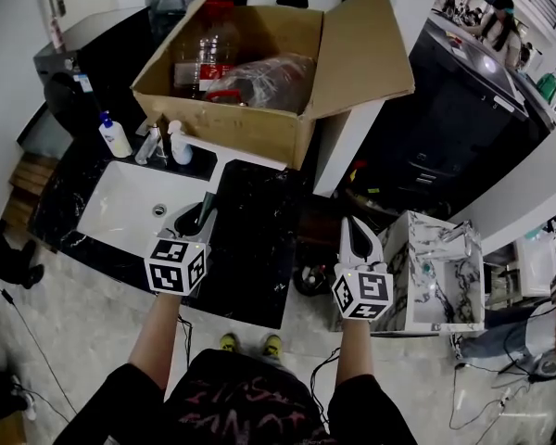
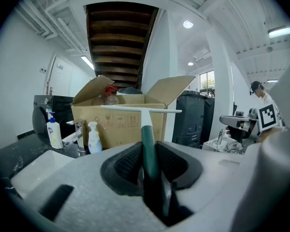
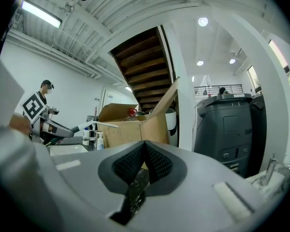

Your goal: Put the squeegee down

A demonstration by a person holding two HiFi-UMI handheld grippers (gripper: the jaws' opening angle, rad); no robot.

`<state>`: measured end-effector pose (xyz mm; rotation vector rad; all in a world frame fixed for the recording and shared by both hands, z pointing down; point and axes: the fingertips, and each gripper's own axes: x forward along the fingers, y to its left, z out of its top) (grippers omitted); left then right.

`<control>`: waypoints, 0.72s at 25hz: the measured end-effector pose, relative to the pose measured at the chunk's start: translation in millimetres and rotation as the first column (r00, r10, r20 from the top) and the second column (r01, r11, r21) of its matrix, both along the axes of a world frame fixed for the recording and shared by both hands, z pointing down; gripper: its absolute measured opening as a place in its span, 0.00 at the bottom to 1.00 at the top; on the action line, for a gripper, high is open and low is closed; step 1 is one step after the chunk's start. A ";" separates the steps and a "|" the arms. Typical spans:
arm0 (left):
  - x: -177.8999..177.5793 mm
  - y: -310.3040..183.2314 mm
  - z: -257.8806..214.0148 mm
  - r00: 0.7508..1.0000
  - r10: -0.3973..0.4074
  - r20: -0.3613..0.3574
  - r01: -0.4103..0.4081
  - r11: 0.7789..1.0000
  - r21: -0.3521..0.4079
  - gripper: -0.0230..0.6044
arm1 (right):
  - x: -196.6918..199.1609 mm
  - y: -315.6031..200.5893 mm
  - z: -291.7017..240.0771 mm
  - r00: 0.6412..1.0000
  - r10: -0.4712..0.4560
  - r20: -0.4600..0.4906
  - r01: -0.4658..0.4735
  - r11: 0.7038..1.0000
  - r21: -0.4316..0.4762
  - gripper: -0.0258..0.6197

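My left gripper (image 1: 194, 217) is shut on the dark green handle of the squeegee (image 2: 146, 129). The handle sticks forward out of the jaws, and its white blade lies crosswise in the air in front of the cardboard box (image 2: 117, 120). In the head view the squeegee (image 1: 207, 208) hangs over the black counter (image 1: 250, 248), just right of the white sink (image 1: 120, 213). My right gripper (image 1: 358, 232) is off to the right, past the counter's edge. Its pads (image 3: 135, 162) meet with nothing between them. The right gripper view shows the squeegee (image 3: 97, 123) at far left.
An open cardboard box (image 1: 259, 82) full of items stands behind the sink on the counter. Soap bottles (image 1: 116, 137) and a faucet (image 1: 151, 145) line the sink's back edge. A dark bin (image 3: 229, 124) stands to the right, and a small marble basin (image 1: 437, 272) sits lower right.
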<state>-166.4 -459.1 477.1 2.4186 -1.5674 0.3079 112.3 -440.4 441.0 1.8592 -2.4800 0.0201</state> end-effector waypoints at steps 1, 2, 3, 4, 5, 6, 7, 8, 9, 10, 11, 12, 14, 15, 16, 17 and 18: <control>1.2 -1.1 1.5 1.000 -0.001 0.001 0.001 1.000 -0.003 0.20 | 1.3 -0.3 0.0 1.000 -0.001 0.002 0.001 1.000 0.000 0.05; 2.1 -2.1 3.8 1.000 -0.001 0.003 0.001 1.000 -0.009 0.20 | 2.4 -0.4 0.4 1.000 -0.001 0.003 0.001 1.000 -0.001 0.05; 2.9 -3.0 6.5 1.000 -0.002 0.006 0.002 1.000 -0.016 0.20 | 3.1 -0.5 1.0 1.000 -0.002 0.003 0.002 1.000 -0.003 0.05; 3.5 -4.0 9.4 1.000 -0.002 0.008 0.002 1.000 -0.023 0.20 | 3.5 -0.9 1.7 1.000 -0.003 0.002 0.003 1.000 -0.005 0.05; 4.3 -5.2 12.0 1.000 -0.001 0.011 0.001 1.000 -0.029 0.20 | 3.9 -1.5 1.9 1.000 -0.004 0.000 0.004 1.000 -0.005 0.05; 5.4 -6.3 14.4 1.000 0.000 0.014 0.000 0.999 -0.035 0.20 | 4.6 -2.3 1.7 1.000 -0.004 -0.002 0.004 1.000 -0.004 0.05; 6.8 -7.3 16.9 1.000 0.001 0.017 0.000 0.999 -0.041 0.20 | 5.4 -2.9 1.4 1.000 -0.004 -0.002 0.004 1.000 -0.003 0.05; 8.2 -8.0 19.7 1.000 0.001 0.018 0.000 0.999 -0.049 0.20 | 6.2 -3.3 1.4 1.000 -0.006 -0.002 0.006 1.000 -0.002 0.05; 9.6 -8.6 22.9 1.000 0.001 0.018 0.000 0.998 -0.058 0.20 | 7.0 -3.4 1.8 1.000 -0.007 -0.003 0.007 1.000 -0.003 0.05; 10.7 -9.1 26.4 1.000 0.000 0.017 0.001 0.998 -0.068 0.20 | 7.6 -3.4 2.5 1.000 -0.009 -0.005 0.009 1.000 -0.006 0.05; 11.7 -9.9 29.9 1.000 0.001 0.014 0.000 0.997 -0.078 0.20 | 8.2 -3.6 3.3 1.000 -0.009 -0.006 0.009 1.000 -0.008 0.05; 12.6 -10.9 33.4 1.000 0.002 0.012 -0.001 0.996 -0.087 0.20 | 8.8 -3.9 4.1 1.000 -0.010 -0.006 0.010 1.000 -0.010 0.05; 15.2 -12.8 40.9 1.000 0.007 0.015 -0.006 0.994 -0.106 0.20 | 10.6 -4.6 4.6 1.000 -0.008 -0.004 0.008 1.000 -0.012 0.05; 16.9 -13.6 44.8 1.000 0.011 0.019 -0.008 0.993 -0.116 0.20 | 11.8 -5.0 4.2 1.000 -0.007 -0.002 0.007 1.000 -0.012 0.05; 18.7 -14.3 48.6 1.000 0.014 0.022 -0.012 0.992 -0.126 0.20 | 12.7 -5.6 3.6 1.000 -0.007 0.000 0.007 1.000 -0.011 0.05; 20.7 -14.9 52.5 1.000 0.018 0.024 -0.015 0.991 -0.136 0.20 | 13.4 -6.1 3.1 1.000 -0.006 0.000 0.006 1.000 -0.011 0.05; 22.7 -15.2 56.4 0.999 0.022 0.024 -0.019 0.989 -0.145 0.20 | 14.0 -6.5 2.7 1.000 -0.006 0.000 0.006 1.000 -0.010 0.05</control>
